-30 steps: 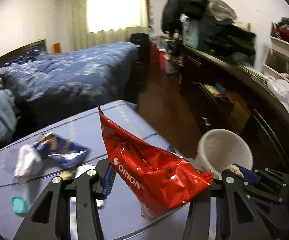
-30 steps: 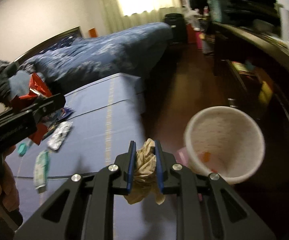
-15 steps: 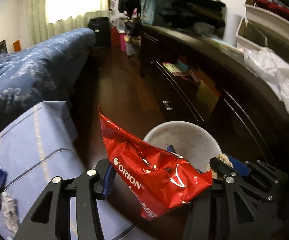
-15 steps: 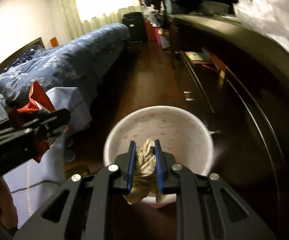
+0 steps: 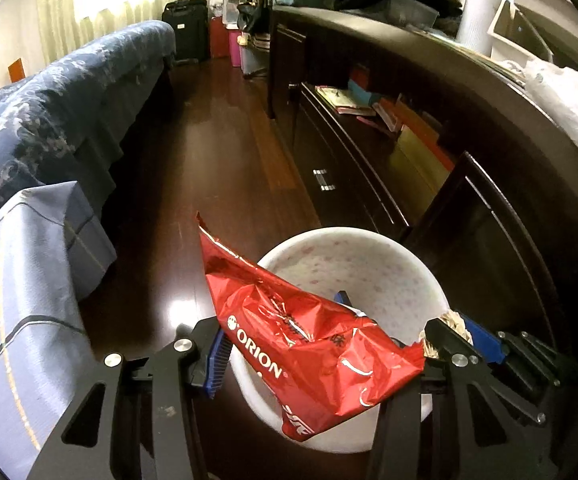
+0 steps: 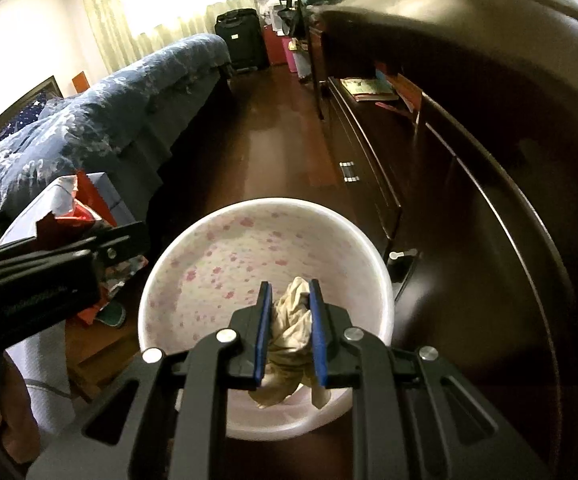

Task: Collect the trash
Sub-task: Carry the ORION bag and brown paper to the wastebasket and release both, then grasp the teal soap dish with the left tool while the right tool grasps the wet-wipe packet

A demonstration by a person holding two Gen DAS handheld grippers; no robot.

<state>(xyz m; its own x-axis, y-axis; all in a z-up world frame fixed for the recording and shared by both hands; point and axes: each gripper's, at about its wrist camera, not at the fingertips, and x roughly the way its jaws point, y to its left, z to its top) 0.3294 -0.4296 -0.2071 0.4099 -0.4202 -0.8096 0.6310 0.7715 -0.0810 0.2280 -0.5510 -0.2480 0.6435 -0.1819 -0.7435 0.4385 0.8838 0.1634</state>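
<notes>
My left gripper (image 5: 285, 344) is shut on a crumpled red ORION snack bag (image 5: 301, 336) and holds it over the near rim of a white bin with pink flowers (image 5: 369, 256). My right gripper (image 6: 291, 320) is shut on a crumpled beige tissue (image 6: 291, 320) and holds it above the open bin (image 6: 217, 264). The right gripper also shows in the left wrist view (image 5: 461, 340), at the bin's right rim. The left gripper with the red bag (image 6: 85, 208) shows at the left of the right wrist view.
The bin stands on a dark wood floor (image 5: 217, 128). A long dark cabinet (image 5: 429, 152) runs along the right. A table with a blue cloth (image 5: 21, 280) is at the left, a bed with a blue quilt (image 5: 69, 92) behind it.
Both grippers have swung right from the blue table to the bin, each with its trash still held. The bin is now directly below them.
</notes>
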